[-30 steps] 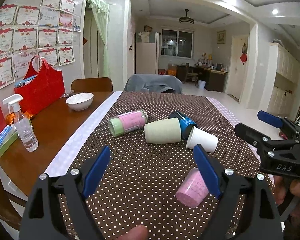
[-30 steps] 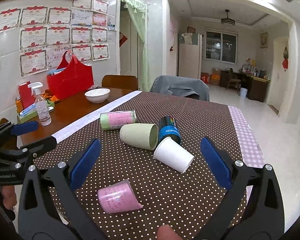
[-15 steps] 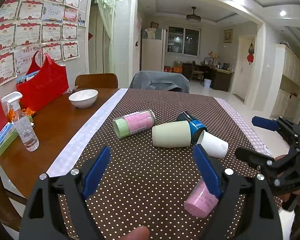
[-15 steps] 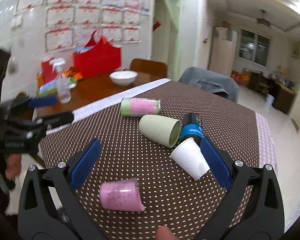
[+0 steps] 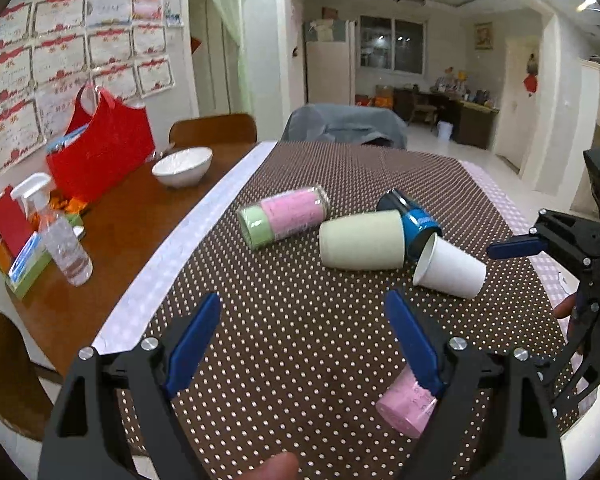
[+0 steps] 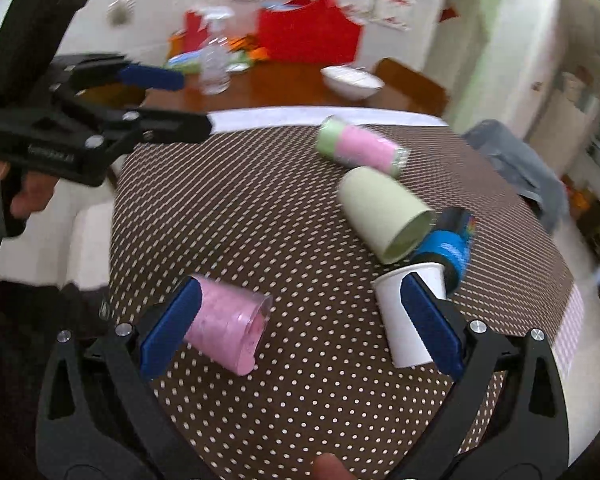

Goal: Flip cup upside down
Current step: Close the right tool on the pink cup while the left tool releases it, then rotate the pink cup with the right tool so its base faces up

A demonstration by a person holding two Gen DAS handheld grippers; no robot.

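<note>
Several cups lie on their sides on a brown dotted tablecloth (image 5: 300, 312). A small pink cup (image 6: 228, 330) lies nearest, partly behind my left gripper's right finger in the left wrist view (image 5: 404, 408). A white paper cup (image 6: 404, 316) (image 5: 448, 266), a pale green cup (image 6: 384, 212) (image 5: 362, 246), a blue cup (image 6: 450, 246) (image 5: 414, 220) and a pink-green cup (image 6: 358, 152) (image 5: 286, 216) lie beyond. My right gripper (image 6: 300, 328) is open, with the pink cup by its left finger. My left gripper (image 5: 306, 340) is open and empty.
A white bowl (image 5: 182, 166), a red bag (image 5: 100, 148), a spray bottle (image 5: 60, 240) and small boxes stand on the bare wood at the left. Chairs stand at the table's far end. My left gripper also shows in the right wrist view (image 6: 156, 100).
My right gripper has swung left and down toward the pink cup, so its view has turned toward the left wall. My left gripper has drifted slightly. The cups have not moved.
</note>
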